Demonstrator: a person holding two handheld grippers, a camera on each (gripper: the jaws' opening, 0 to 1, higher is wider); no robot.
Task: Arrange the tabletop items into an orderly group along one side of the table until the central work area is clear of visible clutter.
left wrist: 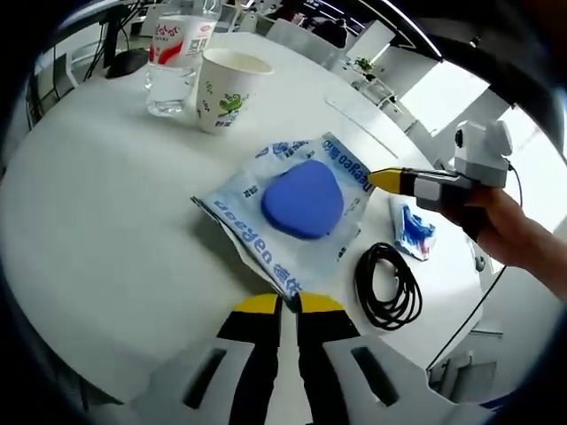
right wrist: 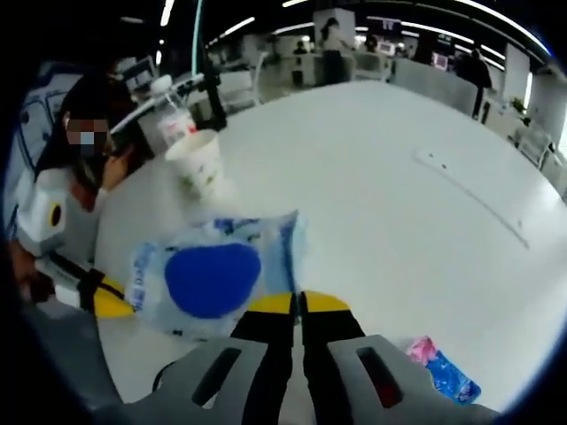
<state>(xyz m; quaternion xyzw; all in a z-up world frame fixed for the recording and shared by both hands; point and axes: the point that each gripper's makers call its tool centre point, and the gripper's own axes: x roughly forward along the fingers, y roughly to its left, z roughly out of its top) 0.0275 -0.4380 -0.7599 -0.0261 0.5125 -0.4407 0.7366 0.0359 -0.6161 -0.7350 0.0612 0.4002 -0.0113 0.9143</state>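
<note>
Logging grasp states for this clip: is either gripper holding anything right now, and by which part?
Both grip the blue-printed wipes packet: the left gripper is shut on its near edge, the right gripper on the opposite edge.

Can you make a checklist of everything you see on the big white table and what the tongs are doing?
Surface: round white table, mostly bare at the far side.
Job's things: clear packet with blue pad in the middle; paper cup beside a water bottle at the far edge; small colourful wrapper near the packet.
Clutter: nothing else seen.
Tongs: left tongs closed on the packet's near edge; right tongs closed on its opposite edge.
Cables: coiled black cable lying beside the packet.
Surroundings: open office with ceiling lights, chairs, and people in the background.
</note>
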